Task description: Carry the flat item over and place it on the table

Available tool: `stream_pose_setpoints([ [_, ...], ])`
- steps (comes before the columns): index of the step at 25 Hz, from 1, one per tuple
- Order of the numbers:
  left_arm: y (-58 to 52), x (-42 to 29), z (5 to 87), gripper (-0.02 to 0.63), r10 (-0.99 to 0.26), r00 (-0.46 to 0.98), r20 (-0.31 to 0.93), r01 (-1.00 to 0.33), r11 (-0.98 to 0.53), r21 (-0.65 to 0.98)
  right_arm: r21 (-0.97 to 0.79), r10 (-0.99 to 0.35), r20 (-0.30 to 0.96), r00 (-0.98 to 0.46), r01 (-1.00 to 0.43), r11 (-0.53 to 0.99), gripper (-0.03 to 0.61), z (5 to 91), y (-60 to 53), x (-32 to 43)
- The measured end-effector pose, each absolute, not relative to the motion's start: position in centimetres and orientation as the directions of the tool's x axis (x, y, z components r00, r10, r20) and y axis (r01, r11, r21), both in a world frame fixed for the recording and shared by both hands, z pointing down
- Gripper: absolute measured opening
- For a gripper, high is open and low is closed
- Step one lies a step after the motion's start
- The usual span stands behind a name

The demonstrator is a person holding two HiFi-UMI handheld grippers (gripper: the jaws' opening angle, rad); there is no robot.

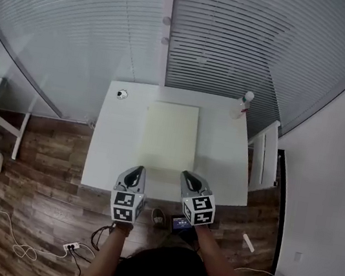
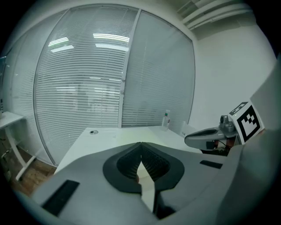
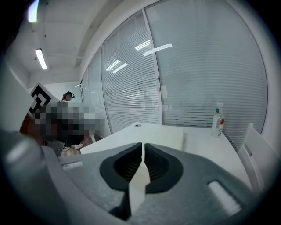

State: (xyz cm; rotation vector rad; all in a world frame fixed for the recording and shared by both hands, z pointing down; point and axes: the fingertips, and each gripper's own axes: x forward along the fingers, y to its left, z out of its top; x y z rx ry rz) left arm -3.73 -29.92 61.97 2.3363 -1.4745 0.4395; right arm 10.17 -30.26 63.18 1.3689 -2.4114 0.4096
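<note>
Fingers (image 2: pixel 130 163) of the left gripper (image 1: pixel 134 171) are pressed together, and those of the right gripper (image 1: pixel 191 177) leave only a slit. Neither has anything between its pads. Both hover at the 6 o'clock edge of the table (image 1: pixel 107 156). The flat board (image 1: pixel 170 141) lies at its centre, seemingly already placed, so the job now is to draw clear: rise straight off its near edge without nudging it. The bottle (image 1: pixel 242 105) at 1 o'clock and the small round object (image 1: pixel 122 94) at 11 o'clock stand well apart.
</note>
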Motion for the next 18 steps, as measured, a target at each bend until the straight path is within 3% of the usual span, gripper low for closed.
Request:
stream_pose_setpoints([
  [18, -20.8, -4.0, 57.4, 0.004, -0.844, 0.43, 0.321, -0.902, -0.419, 0.108, -0.032, -0.781, 0.341, -0.524, -0.837, 0.547, 0.014, 57.7, -22.0, 5.1],
])
